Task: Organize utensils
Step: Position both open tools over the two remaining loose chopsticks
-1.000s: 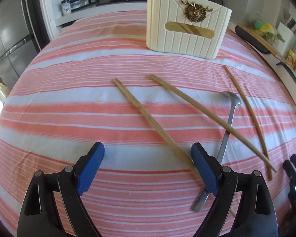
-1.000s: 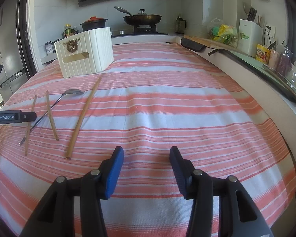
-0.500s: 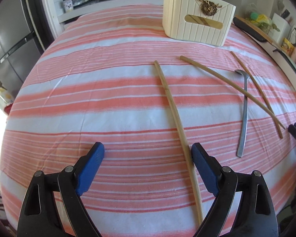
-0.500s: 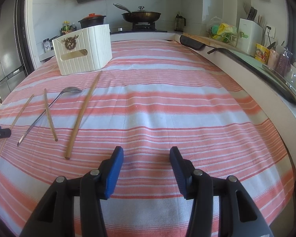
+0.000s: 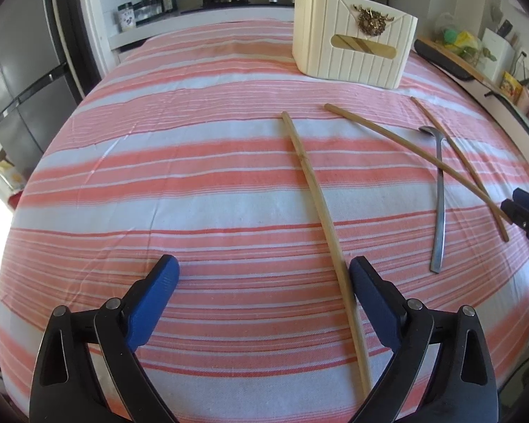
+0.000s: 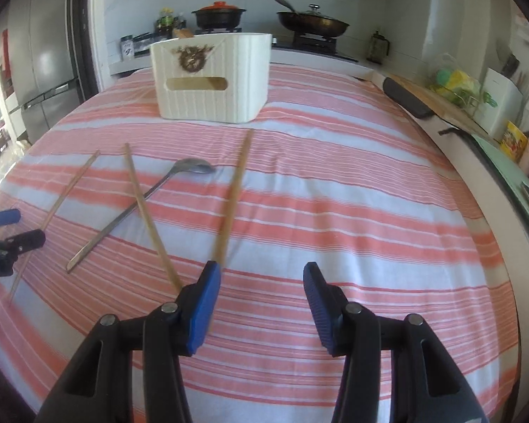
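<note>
While the left gripper (image 5: 264,292) hangs low over the striped cloth (image 5: 158,194), its jaws are spread wide and opening further; one long chopstick (image 5: 317,197) runs up between its blue pads (image 5: 155,299), lying on the cloth close against the right-hand pad, gripped by neither. To the right of that stick a second chopstick (image 5: 405,144) slants across the handle of a metal spoon (image 5: 439,204); a third chopstick (image 5: 458,165) lies just beyond the spoon, crossing the second near its lower end; the tip of the right gripper (image 5: 525,211) shows at the far right edge, near the ends of those two sticks. Farther back stands a cream ribbed box (image 5: 352,56) with a gilt ornament and a slot handle; through the slot, strips of wood colour show inside, and a wooden end pokes over its back rim, though what these are I cannot tell. From the right wrist view, the same box (image 6: 211,81) stands beyond the utensils; the right gripper (image 6: 261,289) stands about half open over bare cloth, holding nothing; the near end of the third chopstick (image 6: 232,194) disappears behind its left pad (image 6: 204,303), and whether they touch I cannot tell. On the stove behind sit a black pot (image 6: 218,14) with an orange lid and a lidded pan (image 6: 312,23).
</note>
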Tool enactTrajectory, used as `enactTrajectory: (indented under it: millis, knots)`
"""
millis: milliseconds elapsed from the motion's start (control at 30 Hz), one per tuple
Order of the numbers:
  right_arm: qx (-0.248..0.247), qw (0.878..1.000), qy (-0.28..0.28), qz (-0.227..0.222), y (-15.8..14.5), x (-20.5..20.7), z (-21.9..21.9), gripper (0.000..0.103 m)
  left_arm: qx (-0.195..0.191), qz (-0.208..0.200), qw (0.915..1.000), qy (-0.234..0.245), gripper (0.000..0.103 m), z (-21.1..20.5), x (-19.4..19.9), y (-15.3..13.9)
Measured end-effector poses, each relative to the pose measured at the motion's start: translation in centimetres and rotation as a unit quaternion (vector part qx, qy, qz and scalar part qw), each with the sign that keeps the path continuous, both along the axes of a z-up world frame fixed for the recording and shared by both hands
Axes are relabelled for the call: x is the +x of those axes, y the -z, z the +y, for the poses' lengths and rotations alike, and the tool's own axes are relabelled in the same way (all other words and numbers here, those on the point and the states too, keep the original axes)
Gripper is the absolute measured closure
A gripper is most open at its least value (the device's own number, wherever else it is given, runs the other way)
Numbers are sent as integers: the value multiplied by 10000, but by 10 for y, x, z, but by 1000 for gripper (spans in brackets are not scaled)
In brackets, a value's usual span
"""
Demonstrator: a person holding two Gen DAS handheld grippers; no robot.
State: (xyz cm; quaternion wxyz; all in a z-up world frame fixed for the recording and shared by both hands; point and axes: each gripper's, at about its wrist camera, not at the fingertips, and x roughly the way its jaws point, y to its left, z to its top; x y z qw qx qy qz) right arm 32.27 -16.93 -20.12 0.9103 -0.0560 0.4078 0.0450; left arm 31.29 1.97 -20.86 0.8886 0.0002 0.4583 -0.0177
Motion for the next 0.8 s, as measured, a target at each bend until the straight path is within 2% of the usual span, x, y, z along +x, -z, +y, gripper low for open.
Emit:
enactTrajectory:
  millis: [233, 333, 467, 533, 633, 800]
  knots:
    - [190, 9963, -836, -15, -10, -23, 43, 53, -37, -29, 10000, 15, 5, 2, -2, 0]
    - [351, 9964, -764, 41, -12, -24, 37, 53, -47, -35, 10000, 33, 4, 2, -2, 0]
    - [298, 9986, -384, 195, -6, -13, 23, 53, -20, -31, 10000, 39, 2, 1, -1, 0]
    - [286, 9986, -376, 255, -3, -11, 25, 53, -35, -39, 10000, 40, 2, 2, -2, 0]
    - [150, 9978, -607, 238, -2, -14, 47, 53, -45, -44, 10000, 43, 2, 2, -2, 0]
    - [207, 9919, -1229, 241, 2, -28, 87, 53, -51, -42, 10000, 47, 2, 1, -2, 1]
